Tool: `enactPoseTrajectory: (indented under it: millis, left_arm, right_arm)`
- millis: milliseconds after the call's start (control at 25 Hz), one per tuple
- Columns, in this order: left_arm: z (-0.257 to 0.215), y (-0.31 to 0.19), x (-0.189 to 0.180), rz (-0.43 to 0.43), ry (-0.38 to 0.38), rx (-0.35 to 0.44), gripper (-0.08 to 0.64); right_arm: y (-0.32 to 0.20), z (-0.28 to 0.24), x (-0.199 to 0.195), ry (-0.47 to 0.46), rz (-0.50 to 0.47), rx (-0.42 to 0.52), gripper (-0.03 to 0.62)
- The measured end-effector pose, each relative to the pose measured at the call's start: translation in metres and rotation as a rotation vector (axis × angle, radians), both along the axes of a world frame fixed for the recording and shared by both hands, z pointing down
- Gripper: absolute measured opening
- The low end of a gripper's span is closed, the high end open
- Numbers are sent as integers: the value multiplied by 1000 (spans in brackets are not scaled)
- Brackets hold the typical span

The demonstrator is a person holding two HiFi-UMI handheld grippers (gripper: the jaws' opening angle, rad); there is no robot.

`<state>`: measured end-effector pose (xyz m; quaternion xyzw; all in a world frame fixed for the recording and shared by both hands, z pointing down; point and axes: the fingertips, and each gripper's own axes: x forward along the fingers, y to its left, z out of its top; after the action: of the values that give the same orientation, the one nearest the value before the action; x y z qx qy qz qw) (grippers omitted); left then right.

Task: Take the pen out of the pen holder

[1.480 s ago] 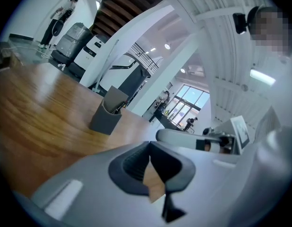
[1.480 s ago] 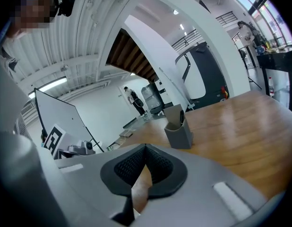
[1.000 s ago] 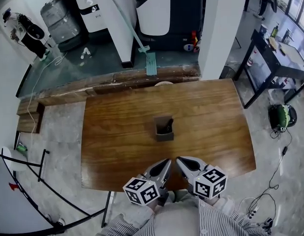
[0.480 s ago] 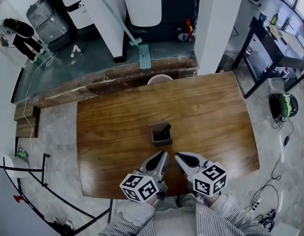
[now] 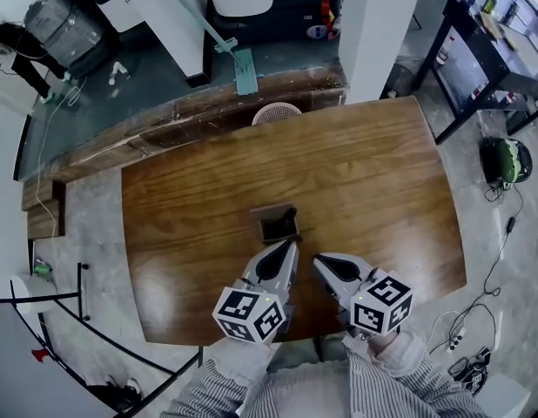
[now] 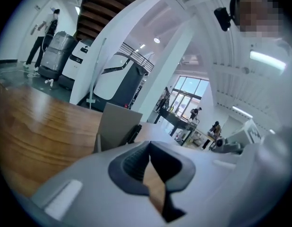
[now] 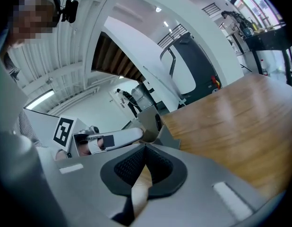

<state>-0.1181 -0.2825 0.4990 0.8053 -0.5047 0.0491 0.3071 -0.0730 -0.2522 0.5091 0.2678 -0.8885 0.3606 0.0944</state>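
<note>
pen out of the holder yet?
No, the dark pen sits inside the pen holder.

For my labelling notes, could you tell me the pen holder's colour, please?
The pen holder is grey; left gripper view shows it best.

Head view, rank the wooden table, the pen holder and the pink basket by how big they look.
1. wooden table.
Then pen holder and pink basket look alike; the basket is farther and partly hidden by the table, so unranked.
</note>
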Motion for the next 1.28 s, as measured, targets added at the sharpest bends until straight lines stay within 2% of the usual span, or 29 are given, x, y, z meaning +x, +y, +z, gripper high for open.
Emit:
enactPoseTrajectory:
  millis: [320,560,720,920,1280]
  left_arm:
    - [5,-25,2,-6,-76,4,11]
    - [10,-32,0,-31,-119,3,51]
    - [17,-39,-4,-54,-185,7,92]
    - [20,-42,-2,-74,-260,12,108]
    - [26,-50,2,-169,-352,-23,145]
  right_arm:
    - [-10,4,2,-33,-11,-11,0]
    - [-12,11,9,-42,5,-27,0]
    - [-12,16,9,-47,1,-41,0]
    - [-11,20,10,-52,-2,-52,0]
    - [-12,21,14,-80,8,-71,0]
